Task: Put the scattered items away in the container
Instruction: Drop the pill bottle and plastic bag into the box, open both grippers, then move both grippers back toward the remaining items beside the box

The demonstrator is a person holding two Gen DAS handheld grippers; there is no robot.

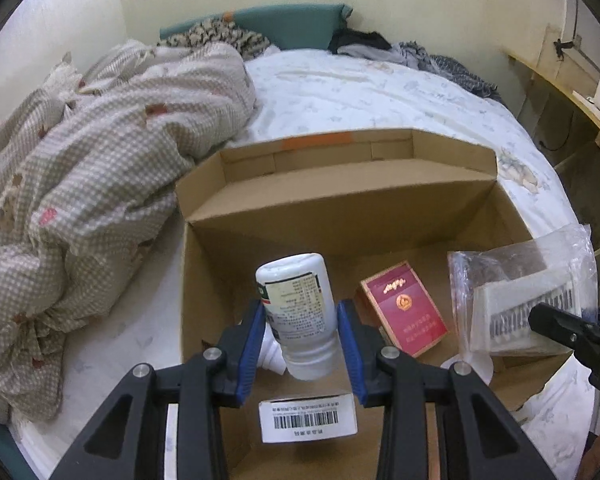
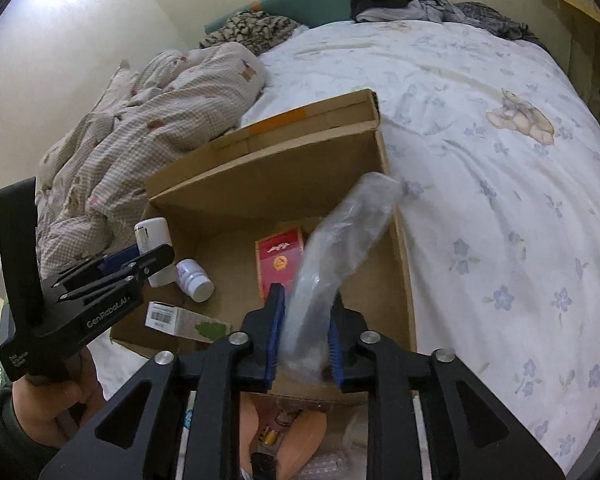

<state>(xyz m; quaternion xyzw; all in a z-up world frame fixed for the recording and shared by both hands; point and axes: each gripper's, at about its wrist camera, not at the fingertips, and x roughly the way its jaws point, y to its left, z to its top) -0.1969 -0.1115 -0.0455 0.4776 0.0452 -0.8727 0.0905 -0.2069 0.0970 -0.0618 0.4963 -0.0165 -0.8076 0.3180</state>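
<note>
An open cardboard box [image 1: 340,200] stands on the bed. My left gripper [image 1: 302,312] is shut on a white labelled bottle [image 1: 300,300] and holds it tilted over the box's left half; it also shows in the right wrist view as the left gripper [image 2: 132,256]. Inside the box lie a red cigarette pack [image 1: 404,312], a second white bottle [image 2: 196,278] and a white carton with a barcode [image 1: 308,420]. A clear plastic bag [image 2: 332,248] with a white item inside hangs over the box's right side between the pads of my right gripper [image 2: 304,332], which stand slightly apart from it.
A crumpled checked quilt [image 1: 100,160] lies against the box's left side. White flowered sheet [image 2: 500,200] spreads to the right. Clothes [image 1: 360,44] and a green cushion [image 1: 292,24] are at the far end. A hand [image 2: 48,404] holds the left gripper's handle.
</note>
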